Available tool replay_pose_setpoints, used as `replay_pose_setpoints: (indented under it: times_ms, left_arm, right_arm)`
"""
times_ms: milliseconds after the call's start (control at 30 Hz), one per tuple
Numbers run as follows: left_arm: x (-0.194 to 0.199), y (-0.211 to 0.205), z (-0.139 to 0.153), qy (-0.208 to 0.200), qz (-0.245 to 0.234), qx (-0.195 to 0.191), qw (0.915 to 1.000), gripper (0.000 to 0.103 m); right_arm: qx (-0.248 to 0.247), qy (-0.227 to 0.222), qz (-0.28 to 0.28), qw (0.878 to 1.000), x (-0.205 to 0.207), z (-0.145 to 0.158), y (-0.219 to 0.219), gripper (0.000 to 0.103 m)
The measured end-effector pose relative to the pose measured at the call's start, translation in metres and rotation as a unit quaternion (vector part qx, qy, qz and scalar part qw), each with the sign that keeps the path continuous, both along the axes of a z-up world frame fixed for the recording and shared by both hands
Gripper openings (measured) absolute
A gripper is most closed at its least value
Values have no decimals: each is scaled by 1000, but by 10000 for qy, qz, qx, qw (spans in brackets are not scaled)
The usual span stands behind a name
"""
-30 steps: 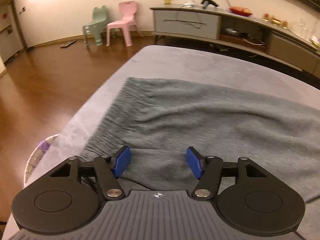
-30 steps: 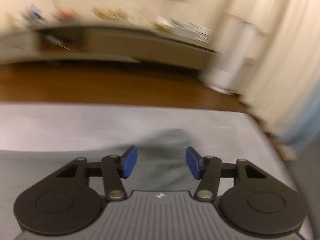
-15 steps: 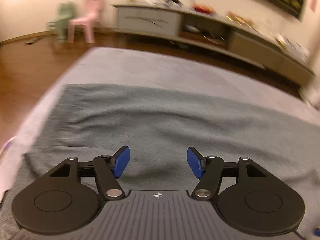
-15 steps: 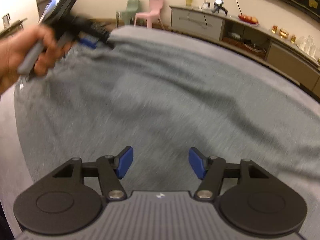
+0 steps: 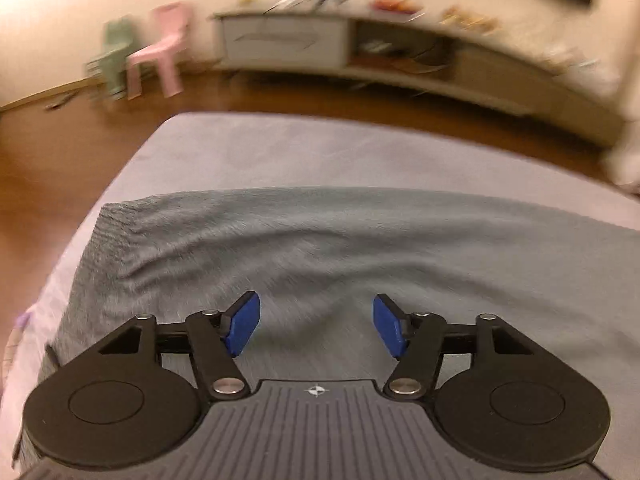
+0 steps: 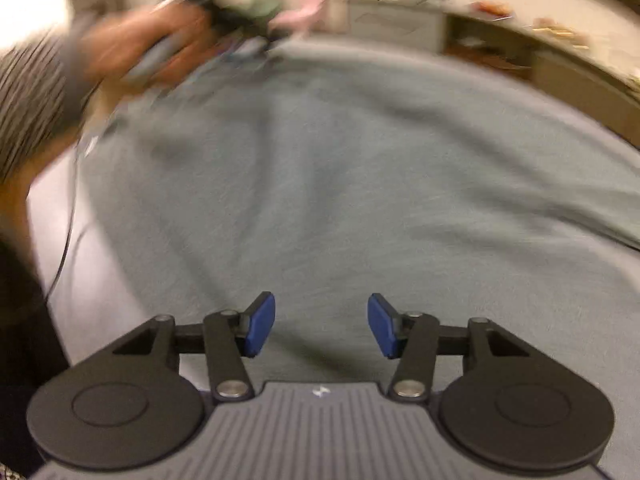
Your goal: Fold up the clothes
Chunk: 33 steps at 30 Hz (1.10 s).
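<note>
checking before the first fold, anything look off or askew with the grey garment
Nothing damaged or spilled. The grey garment lies spread on the bed with a few soft wrinkles. Both claws are open and empty; blur hides fine detail.

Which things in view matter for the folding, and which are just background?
Belongs to the job:
grey-green garment, spread on the bed
left gripper, open, over the garment
right gripper, open, over the garment
grey bed

Just lying about:
pink chair
green chair
long sideboard
</note>
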<state>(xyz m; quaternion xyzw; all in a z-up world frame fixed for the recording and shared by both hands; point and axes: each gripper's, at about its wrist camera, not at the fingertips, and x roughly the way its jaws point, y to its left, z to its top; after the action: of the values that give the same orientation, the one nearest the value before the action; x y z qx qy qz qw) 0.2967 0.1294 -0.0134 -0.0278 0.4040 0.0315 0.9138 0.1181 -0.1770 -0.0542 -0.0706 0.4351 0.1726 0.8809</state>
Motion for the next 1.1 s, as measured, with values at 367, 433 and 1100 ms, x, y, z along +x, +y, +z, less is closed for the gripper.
replay_pose_setpoints:
  times_ms: [367,433,1100]
  left_arm:
    - [-132,28,-41,471,473,349,9972,66]
    - [-143,21,-31,318,377,192,9986,67]
    - [-143,127,-39,143,2190,642,9735,70]
  right_arm:
    - [13,380,-1018,9941,0,-11,-120,57]
    - [217,337,-1078,9934,-3,-3,-132,58]
    - [-19,218,-2013,9793,32,-20,-247,59]
